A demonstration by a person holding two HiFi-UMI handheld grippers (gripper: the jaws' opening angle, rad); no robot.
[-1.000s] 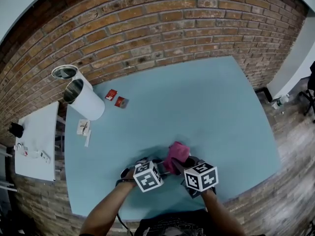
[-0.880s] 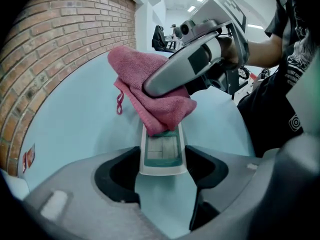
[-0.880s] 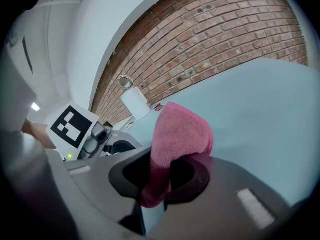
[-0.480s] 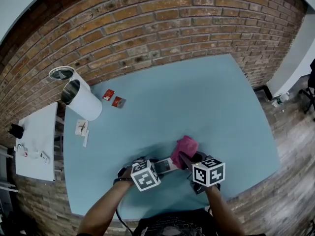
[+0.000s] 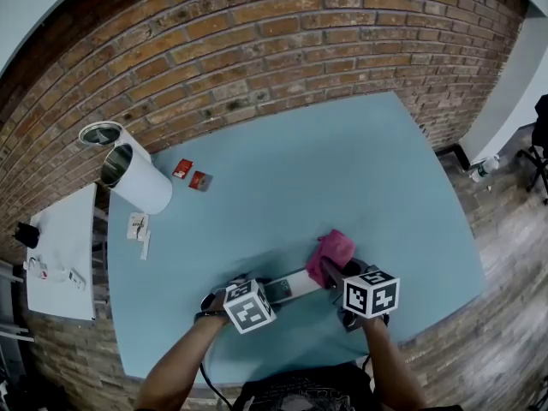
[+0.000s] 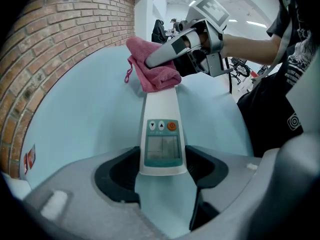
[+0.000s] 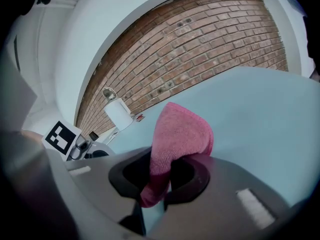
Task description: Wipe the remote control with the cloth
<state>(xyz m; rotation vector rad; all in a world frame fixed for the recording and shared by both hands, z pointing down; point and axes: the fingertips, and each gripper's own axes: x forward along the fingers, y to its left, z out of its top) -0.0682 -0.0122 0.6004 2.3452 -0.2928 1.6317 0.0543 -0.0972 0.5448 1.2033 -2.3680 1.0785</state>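
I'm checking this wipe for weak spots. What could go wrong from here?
1. The left gripper pinches the remote control only at its display end, so the cloth pressing on the far end might lever it loose.
2. The right gripper holds the cloth by a narrow fold; dragging could pull it out.

The left forearm [image 5: 175, 368] and right forearm [image 5: 391, 371] reach forward side by side. The left gripper [image 5: 271, 288] points toward its partner, jaws clamped on the near end of the remote control [image 6: 161, 129]. Just beside it, the right gripper [image 5: 330, 273] angles down, jaws pinched on the cloth [image 7: 180, 134].
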